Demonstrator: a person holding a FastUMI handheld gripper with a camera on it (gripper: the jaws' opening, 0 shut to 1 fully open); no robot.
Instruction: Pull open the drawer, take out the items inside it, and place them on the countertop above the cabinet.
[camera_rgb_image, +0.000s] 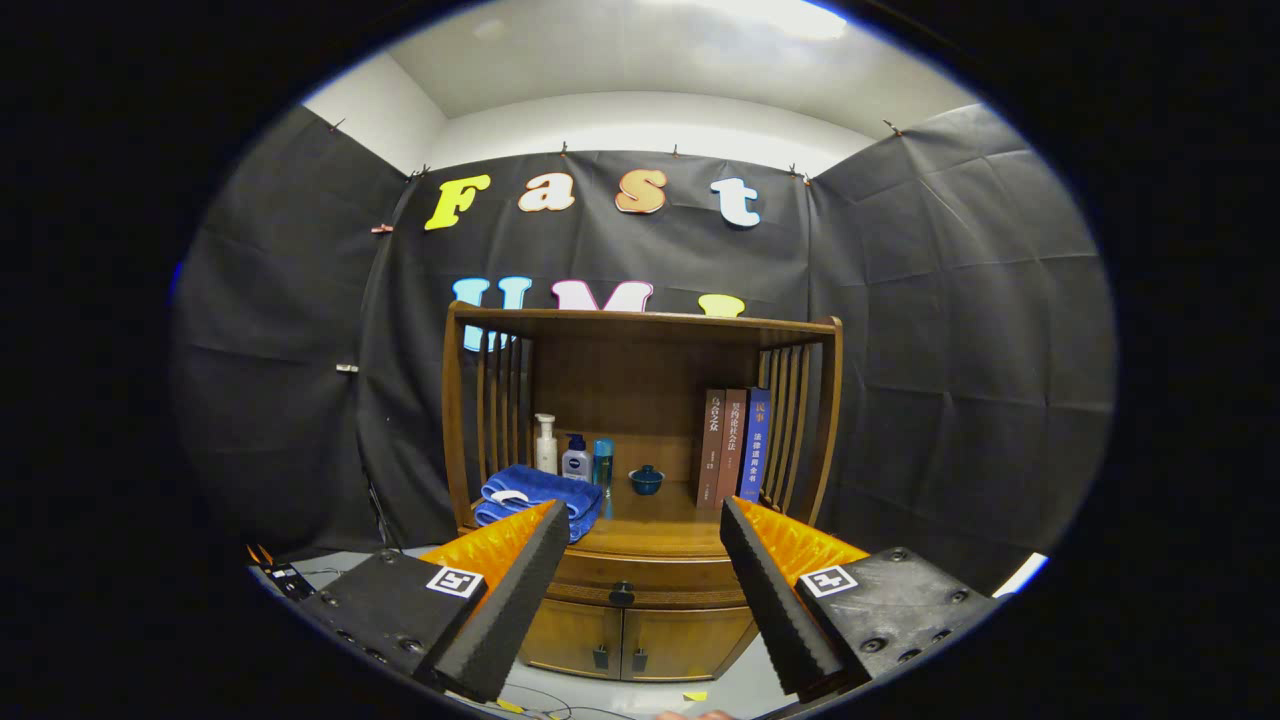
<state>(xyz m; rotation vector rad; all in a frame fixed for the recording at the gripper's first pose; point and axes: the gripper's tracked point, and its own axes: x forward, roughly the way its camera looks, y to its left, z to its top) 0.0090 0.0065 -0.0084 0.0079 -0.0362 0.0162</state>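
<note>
- gripper (640, 520) fingers spread wide apart, holding nothing.
- drawer (640, 577): curved wooden front, dark round knob (622, 593), closed, below the countertop (650, 530), seen between the fingers, well beyond them.
- folded blue towel (535, 495) on the countertop.

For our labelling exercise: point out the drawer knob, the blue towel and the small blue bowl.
drawer knob (622, 594): gripper view, on the knob's round front, between the open tongs.
blue towel (545, 492): gripper view, on its folded top.
small blue bowl (646, 481): gripper view, on its outer side.
</note>
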